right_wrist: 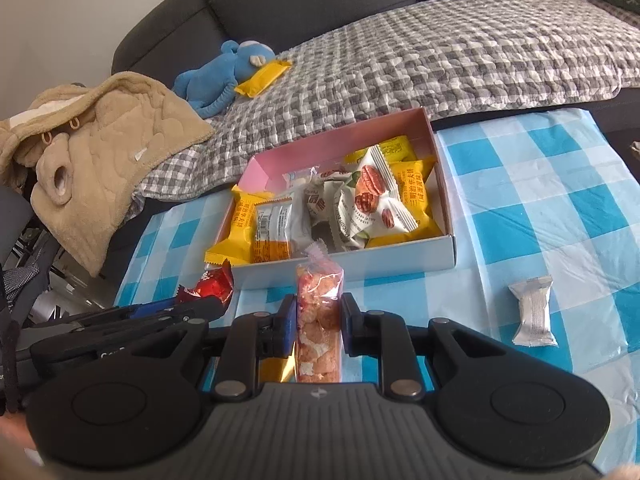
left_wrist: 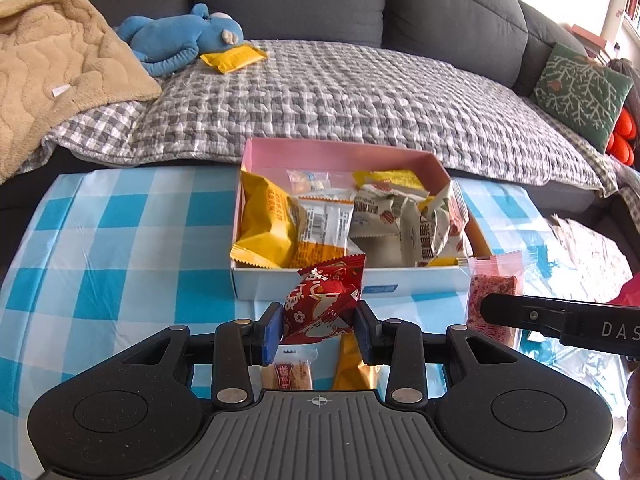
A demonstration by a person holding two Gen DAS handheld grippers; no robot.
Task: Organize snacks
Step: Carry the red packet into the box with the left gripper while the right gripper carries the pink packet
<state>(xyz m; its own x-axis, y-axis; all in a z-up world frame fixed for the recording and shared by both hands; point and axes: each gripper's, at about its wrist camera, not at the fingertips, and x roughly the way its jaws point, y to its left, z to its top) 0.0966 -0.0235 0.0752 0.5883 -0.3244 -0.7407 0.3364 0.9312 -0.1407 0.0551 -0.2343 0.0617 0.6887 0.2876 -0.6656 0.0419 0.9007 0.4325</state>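
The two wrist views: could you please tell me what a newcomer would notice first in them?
Probably the snack box on the blue checked tablecloth, piled with yellow and white packets. In front of it each hand-held gripper grips a snack: the left a red packet, the right a clear pink bar. Behind, a blue plush toy lies on the sofa.

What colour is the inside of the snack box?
Pink inside the box, pale blue outside; the left wrist view shows it best.
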